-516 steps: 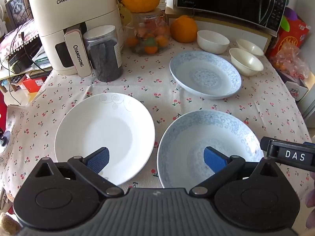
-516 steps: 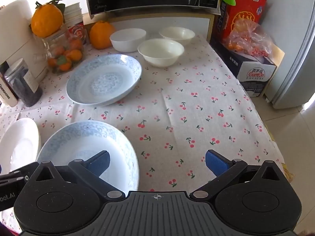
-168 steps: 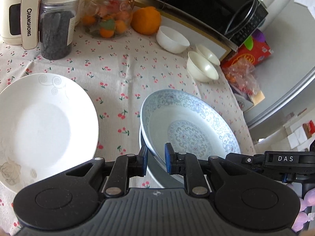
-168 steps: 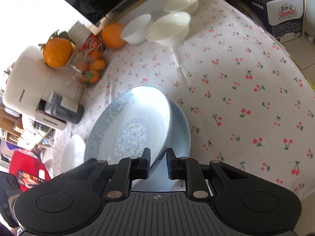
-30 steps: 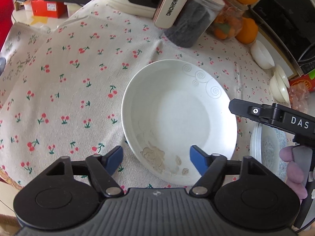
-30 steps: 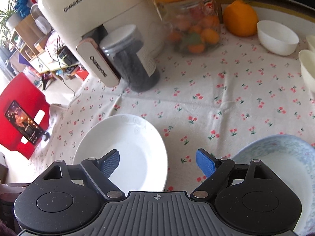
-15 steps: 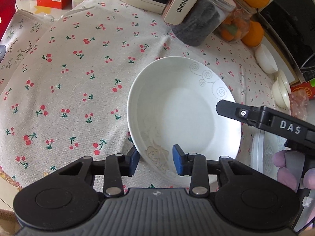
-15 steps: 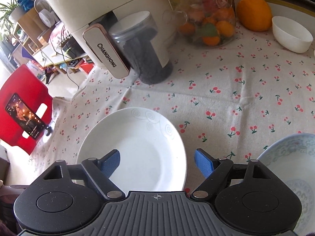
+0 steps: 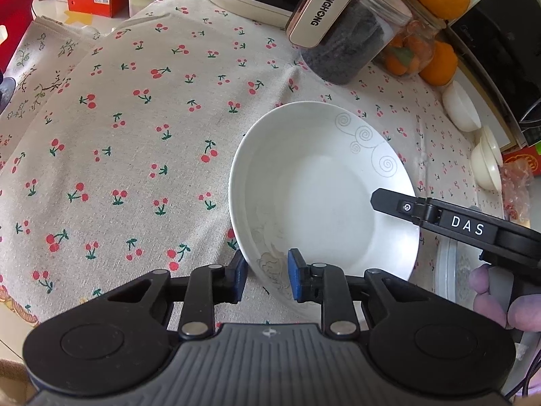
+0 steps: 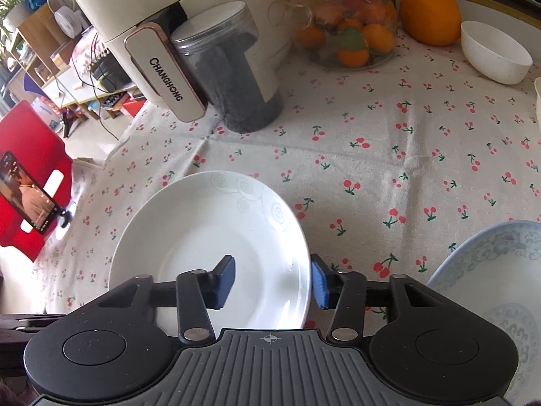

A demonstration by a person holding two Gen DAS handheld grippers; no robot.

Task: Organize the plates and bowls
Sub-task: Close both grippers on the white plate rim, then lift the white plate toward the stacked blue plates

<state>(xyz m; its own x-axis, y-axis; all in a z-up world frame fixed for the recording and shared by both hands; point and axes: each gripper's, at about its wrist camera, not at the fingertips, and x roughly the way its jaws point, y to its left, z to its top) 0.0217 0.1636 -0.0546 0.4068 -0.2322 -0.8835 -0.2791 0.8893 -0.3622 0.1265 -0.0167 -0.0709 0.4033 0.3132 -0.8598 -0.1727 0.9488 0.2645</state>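
Left gripper: fingers closing on the near rim of the white plate; one blue pad sits outside the rim, the other inside, and they look to be touching it.
Right gripper: fingers closing too, astride the plate's right rim; the left pad hangs over the plate's well, the right pad just outside the edge, a gap showing on the inner side, so no grip yet.
White plate: on the cherry-print cloth of the counter, faint swirl pattern on its far rim, a pale flower motif near the left gripper.
Blue-patterned plate: on the cloth to the right of the white plate, close but apart from it.
White bowl: at the far right of the counter, beside an orange.
Far side: a cream CHANGHONG appliance, a clear jar of dark contents just in front of it, and a glass jar of small oranges.
Person: fingers of the hand holding the right gripper's handle show in the left wrist view.
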